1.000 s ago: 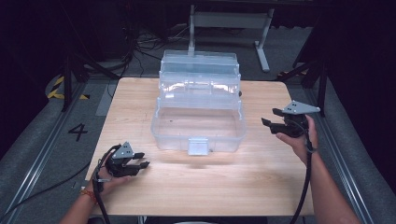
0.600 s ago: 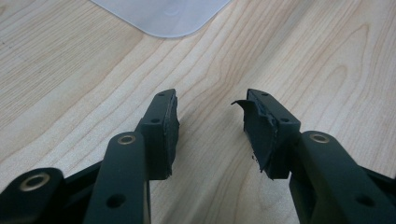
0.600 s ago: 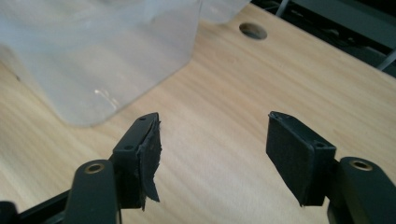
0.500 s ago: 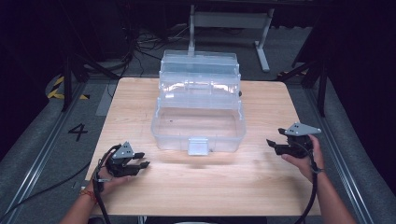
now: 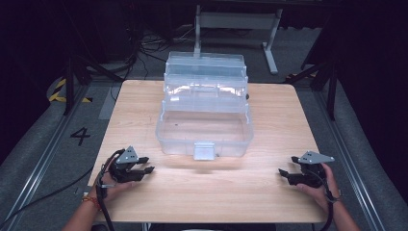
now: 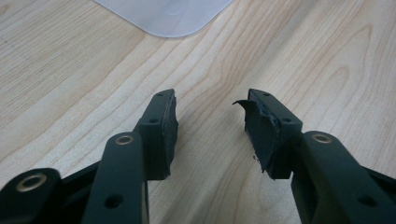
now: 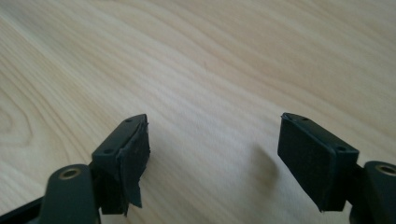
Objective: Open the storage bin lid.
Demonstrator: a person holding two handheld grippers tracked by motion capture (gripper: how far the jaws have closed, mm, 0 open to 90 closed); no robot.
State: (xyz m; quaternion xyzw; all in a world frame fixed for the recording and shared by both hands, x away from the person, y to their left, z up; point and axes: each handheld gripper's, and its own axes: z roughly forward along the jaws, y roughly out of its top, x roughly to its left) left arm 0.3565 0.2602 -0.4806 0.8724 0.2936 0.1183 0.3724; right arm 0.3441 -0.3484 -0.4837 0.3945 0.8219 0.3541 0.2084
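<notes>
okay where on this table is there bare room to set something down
Bare wood lies along the front of the table, between the left gripper and right gripper, and in strips either side of the clear box. The middle and back are crowded by that box.

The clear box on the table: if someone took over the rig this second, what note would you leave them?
Left gripper: open, holding nothing, low over the table near its front left corner.
Right gripper: open, holding nothing, near the front right.
Box: mid-table, lid open, tiers stepped back, the bottom bin looks empty, latch facing the person.
Done: box stands open.
Left: likely closing and latching it, or loading it; neither gripper touches it yet.
</notes>
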